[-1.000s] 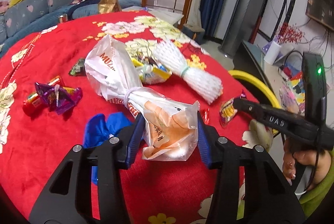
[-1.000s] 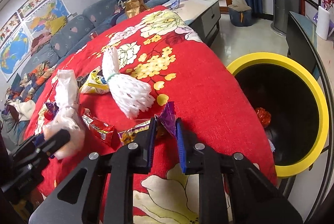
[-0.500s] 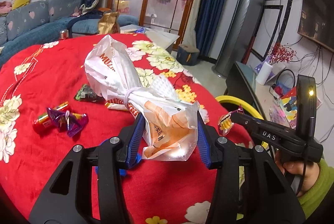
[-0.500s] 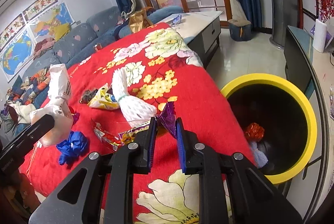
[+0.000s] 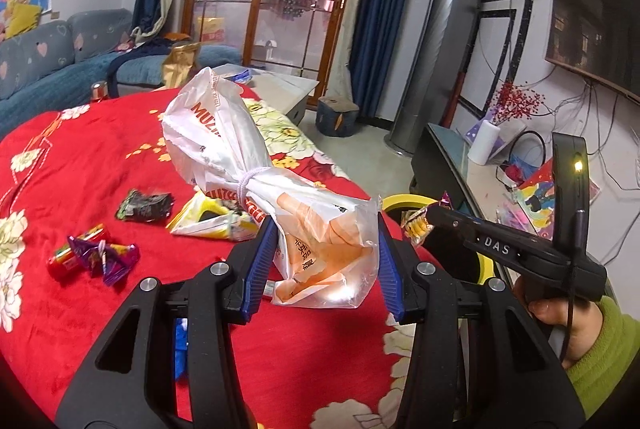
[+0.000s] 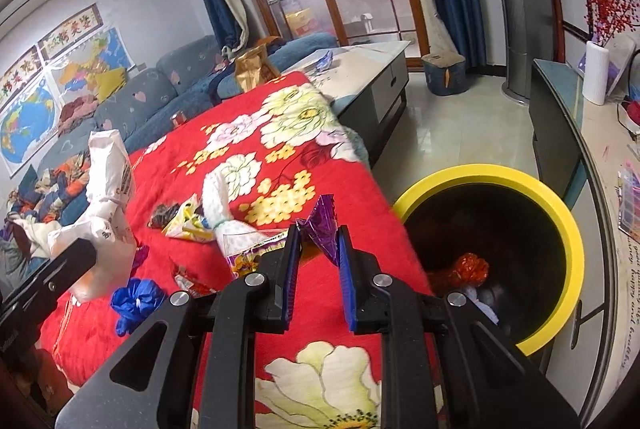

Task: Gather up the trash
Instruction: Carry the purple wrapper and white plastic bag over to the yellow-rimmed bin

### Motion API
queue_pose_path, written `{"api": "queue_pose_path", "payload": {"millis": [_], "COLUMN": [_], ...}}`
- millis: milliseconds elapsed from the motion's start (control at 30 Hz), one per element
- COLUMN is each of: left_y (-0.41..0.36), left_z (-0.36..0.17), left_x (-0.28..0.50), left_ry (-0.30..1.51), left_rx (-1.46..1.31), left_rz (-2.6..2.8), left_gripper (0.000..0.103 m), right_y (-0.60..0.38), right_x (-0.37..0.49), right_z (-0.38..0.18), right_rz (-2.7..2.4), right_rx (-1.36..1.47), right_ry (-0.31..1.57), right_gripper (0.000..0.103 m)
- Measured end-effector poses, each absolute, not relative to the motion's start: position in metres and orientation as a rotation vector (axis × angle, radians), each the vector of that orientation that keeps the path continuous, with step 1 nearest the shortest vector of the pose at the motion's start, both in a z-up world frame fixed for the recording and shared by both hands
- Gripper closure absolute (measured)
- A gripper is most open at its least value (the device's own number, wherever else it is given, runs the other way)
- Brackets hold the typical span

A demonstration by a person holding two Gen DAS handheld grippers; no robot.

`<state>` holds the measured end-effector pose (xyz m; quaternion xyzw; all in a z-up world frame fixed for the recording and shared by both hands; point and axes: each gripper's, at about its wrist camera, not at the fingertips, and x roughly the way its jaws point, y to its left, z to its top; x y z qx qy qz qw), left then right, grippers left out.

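My left gripper (image 5: 326, 229) is shut on a tied clear plastic bag (image 5: 240, 165) with orange print, held up above the red flowered tablecloth (image 5: 72, 157). The same bag (image 6: 106, 185) shows at the left of the right wrist view. My right gripper (image 6: 318, 233) is shut on a purple snack wrapper (image 6: 324, 225) with a yellow end, also lifted off the table. That wrapper (image 5: 416, 221) hangs from the right gripper in the left wrist view. A yellow-rimmed black bin (image 6: 560, 225) stands on the floor to the right, with orange trash inside.
Left on the cloth: a white foam net (image 6: 218, 205), a yellow wrapper (image 5: 212, 219), a dark wrapper (image 5: 146, 205), purple and red wrappers (image 5: 96, 255) and a blue crumpled piece (image 6: 136, 303). A grey cabinet (image 6: 384, 85) and a side counter (image 6: 592, 133) flank the bin.
Both grippers have risen with their loads: the plastic bag and the purple wrapper now hang clear above the cloth, and the table looks lower in both views.
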<state>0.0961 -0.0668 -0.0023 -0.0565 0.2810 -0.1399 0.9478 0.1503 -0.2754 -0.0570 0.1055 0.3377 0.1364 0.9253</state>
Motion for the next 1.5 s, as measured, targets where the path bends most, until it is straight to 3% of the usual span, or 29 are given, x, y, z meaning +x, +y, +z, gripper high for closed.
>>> {"api": "queue_pose_path", "payload": {"millis": [1500], "left_y": [-0.186], "left_z": [-0.02], "left_x": [0.115], "left_ry": [0.597], "left_rx": [0.054], "left_rz": [-0.556], "left_gripper": [0.064], "right_y": [-0.406], "right_x": [0.156], "right_z": [-0.063], "right_rz": [-0.005], "right_rx": [0.384], "right_ry": [0.608], "right_gripper": [0.085]}}
